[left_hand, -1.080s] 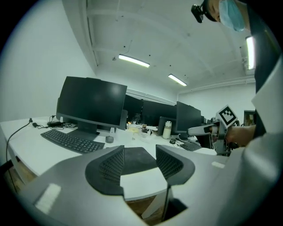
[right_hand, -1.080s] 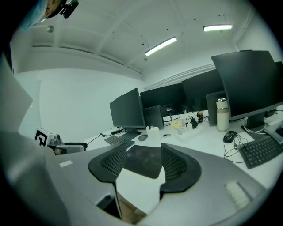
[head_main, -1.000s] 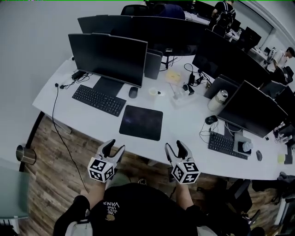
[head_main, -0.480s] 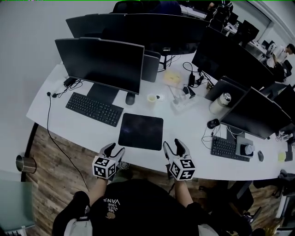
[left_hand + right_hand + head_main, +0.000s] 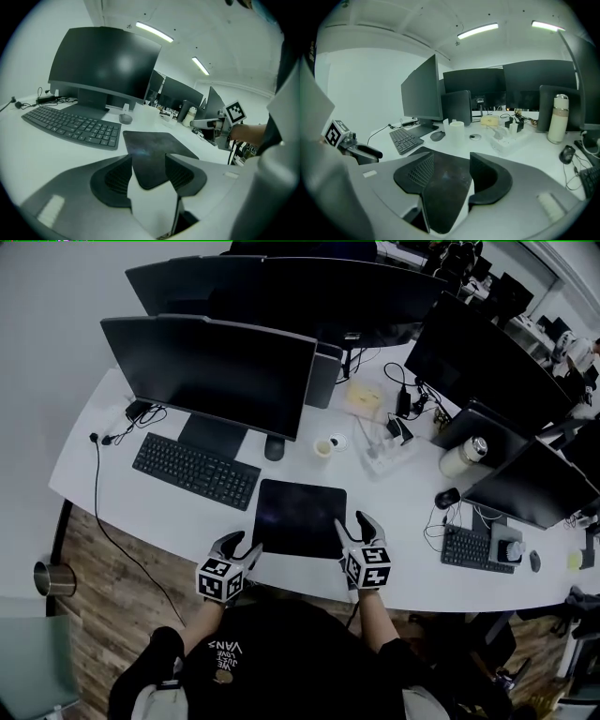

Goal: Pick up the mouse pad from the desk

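mouse pad [image 5: 300, 517] lies flat on the white desk [image 5: 141, 512], near its front edge, just right of the black keyboard [image 5: 195, 470] and this side of the computer mouse [image 5: 273, 448] and paper cup [image 5: 323, 447]. nothing sits on it.

your l gripper [image 5: 241, 542]: jaws apart, nothing clamped. it's at the desk's front edge, just beside the pad's near-left corner. in the left gripper view that corner shows through the gap betw the jaws of the l gripper [image 5: 147, 161], w/ the pad [image 5: 154, 143] beyond.

your r gripper [image 5: 352, 521]: jaws apart too, empty. tips sit over the pad's right edge, near its front corner. in the right gripper view the dark pad [image 5: 445, 180] fills the gap betw the jaws of the r gripper [image 5: 450, 161]. can't tell if the tips touch it.
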